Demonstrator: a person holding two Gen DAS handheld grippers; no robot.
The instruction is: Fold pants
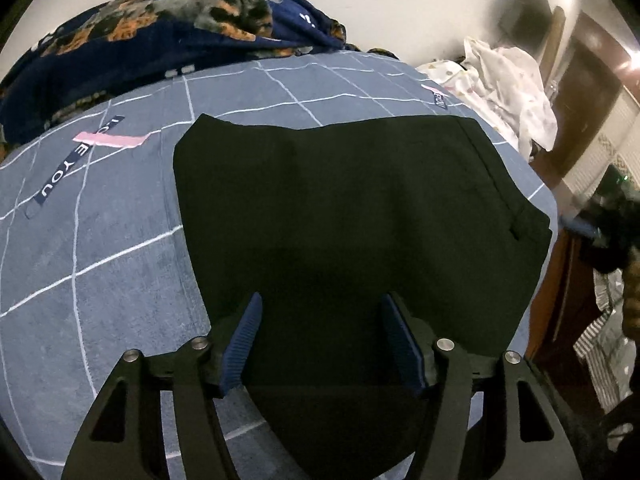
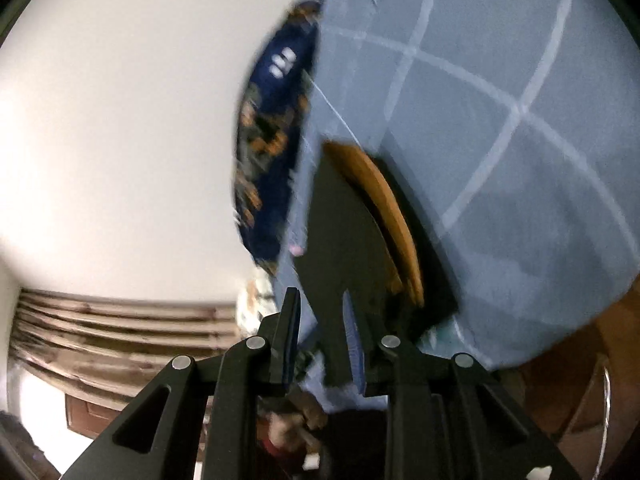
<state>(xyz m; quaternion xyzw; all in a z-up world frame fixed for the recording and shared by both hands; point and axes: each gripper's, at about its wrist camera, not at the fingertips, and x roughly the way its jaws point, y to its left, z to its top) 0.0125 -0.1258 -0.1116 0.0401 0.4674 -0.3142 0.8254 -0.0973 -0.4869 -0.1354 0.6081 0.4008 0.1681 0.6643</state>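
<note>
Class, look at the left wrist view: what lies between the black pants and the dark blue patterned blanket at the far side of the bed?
In the left wrist view, only bare blue checked bedsheet lies between the pants and the blanket.

The left gripper points steeply downward, its two blue-padded fingers standing well apart with nothing pressed between them. The right gripper is rolled onto its side and points closer to level. Its fingers stand a narrow gap apart; whether they pinch anything cannot be told through the blur.
</note>
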